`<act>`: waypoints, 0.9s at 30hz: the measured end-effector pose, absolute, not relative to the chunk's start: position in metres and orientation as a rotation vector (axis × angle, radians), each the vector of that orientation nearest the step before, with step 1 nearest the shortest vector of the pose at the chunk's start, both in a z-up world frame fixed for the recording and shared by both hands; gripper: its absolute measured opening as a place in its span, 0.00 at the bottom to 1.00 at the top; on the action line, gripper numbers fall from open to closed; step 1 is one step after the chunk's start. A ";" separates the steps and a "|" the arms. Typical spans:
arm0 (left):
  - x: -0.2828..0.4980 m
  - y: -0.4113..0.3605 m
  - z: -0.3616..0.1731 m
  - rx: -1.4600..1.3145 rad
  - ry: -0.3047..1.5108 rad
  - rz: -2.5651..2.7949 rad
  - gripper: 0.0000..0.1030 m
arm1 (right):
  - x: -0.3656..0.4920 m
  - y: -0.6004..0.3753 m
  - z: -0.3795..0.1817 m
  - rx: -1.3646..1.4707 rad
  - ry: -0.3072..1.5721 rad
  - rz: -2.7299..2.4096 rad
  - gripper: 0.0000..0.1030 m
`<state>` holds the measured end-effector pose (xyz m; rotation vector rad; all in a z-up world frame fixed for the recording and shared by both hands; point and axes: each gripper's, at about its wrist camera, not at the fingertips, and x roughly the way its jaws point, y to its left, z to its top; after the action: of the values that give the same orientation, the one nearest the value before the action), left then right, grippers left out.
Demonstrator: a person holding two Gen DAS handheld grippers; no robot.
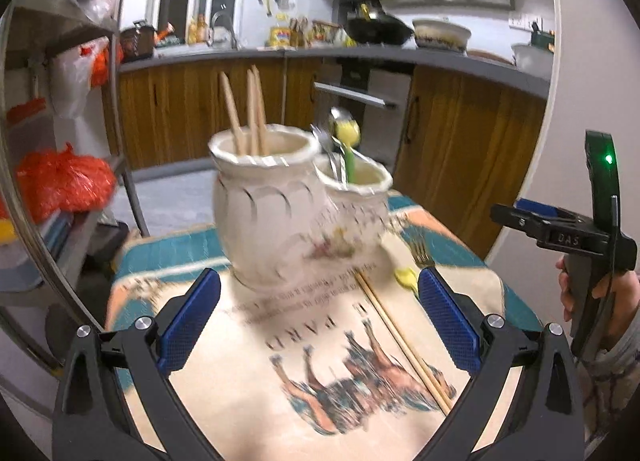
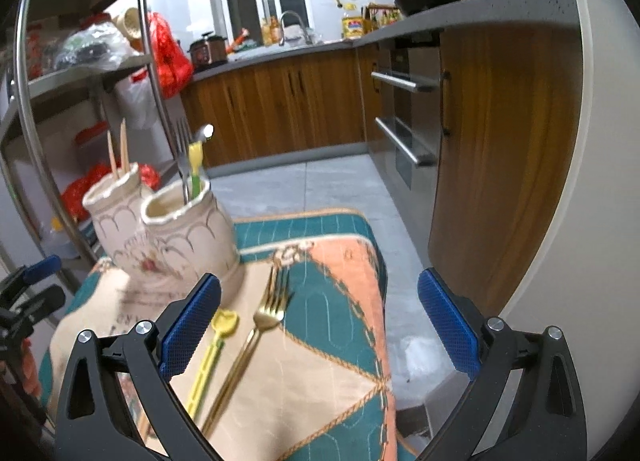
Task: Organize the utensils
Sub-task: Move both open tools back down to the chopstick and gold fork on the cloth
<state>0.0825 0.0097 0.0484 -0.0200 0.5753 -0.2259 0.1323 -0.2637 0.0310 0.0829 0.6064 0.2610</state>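
Tongs, left: our left gripper [image 1: 319, 321] hangs above the cloth with its blue pads spread wide and nothing between them.
Tongs, right: our right gripper [image 2: 319, 325] is likewise released, its blue pads wide apart over the table's near corner; from the left wrist view we also see a hand [image 1: 600, 293] gripping its handle.
Holders: we see two cream ceramic jars touching side by side on the patterned tablecloth [image 2: 340, 361]; both are blurred in the left wrist view.
Larger jar [image 1: 264, 205]: it holds wooden chopsticks [image 1: 244, 113] standing upright.
Smaller jar [image 2: 188, 237]: it holds a silver fork [image 2: 183, 153], a spoon and a yellow-and-green utensil [image 2: 195, 169].
Loose on cloth, right side: a gold fork [image 2: 256, 337] and a yellow-handled utensil [image 2: 212, 357] lie just beside each other, near the smaller jar's base.
Loose on cloth, middle: a pair of chopsticks [image 1: 404, 345] lies diagonally across the horse print, between our left gripper's fingers in view.
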 end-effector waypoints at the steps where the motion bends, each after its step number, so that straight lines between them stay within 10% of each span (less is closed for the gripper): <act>1: 0.084 0.006 0.044 -0.013 0.592 -0.230 0.94 | 0.132 -0.263 0.028 0.076 0.616 0.265 0.95; 27: 0.098 -0.047 -0.016 0.103 0.897 -0.191 0.80 | 0.129 -0.241 0.002 -0.015 0.714 0.267 0.95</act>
<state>0.0983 -0.0468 -0.0159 0.1033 0.8970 -0.1907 0.1286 -0.2408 0.0021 -0.0149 0.7144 0.2670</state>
